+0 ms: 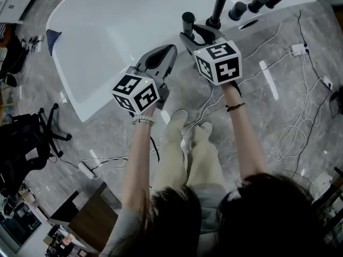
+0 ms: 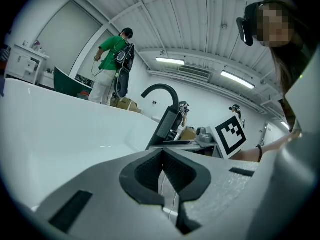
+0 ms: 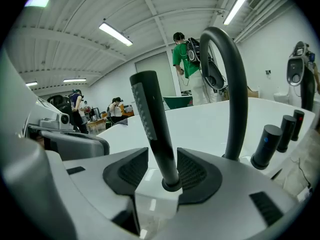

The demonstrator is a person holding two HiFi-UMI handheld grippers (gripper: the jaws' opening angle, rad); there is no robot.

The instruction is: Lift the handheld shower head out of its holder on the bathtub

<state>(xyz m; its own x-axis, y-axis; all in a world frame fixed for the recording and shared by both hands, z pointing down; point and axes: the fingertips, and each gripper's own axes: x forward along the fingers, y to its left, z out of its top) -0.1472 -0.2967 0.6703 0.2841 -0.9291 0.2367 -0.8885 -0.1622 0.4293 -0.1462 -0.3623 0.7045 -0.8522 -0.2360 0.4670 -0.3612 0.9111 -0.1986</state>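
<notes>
black on white: dark fittings along a glossy white bathtub rim.

- left gripper: over the tub's near edge, left of the fittings. its ribbed tips are pressed together with nothing caught between them. well apart from the wand.
- shower head: slim black wand standing in its holder, a round collar on the rim deck, just left of the spout. it leans a little off upright, with a strip of nozzles down one face. seated, not yet lifted.
- right gripper: jaws spread, straddling the wand's lower shaft just above the collar. the wand stands between the pads, closer to the right one, with clear space on the left side. no squeeze on it.
- spout: tall curved black pipe just right of the jaws, close enough to clip.
- knobs: a short row further right along the rim.

handling, as judged: rigid, light, smooth and round, so likely to twist or slip in a loose pinch. best hold is the plain lower shaft, clear of the nozzle strip. draw it out along its own lean. a hose may drag from below; none visible.
</notes>
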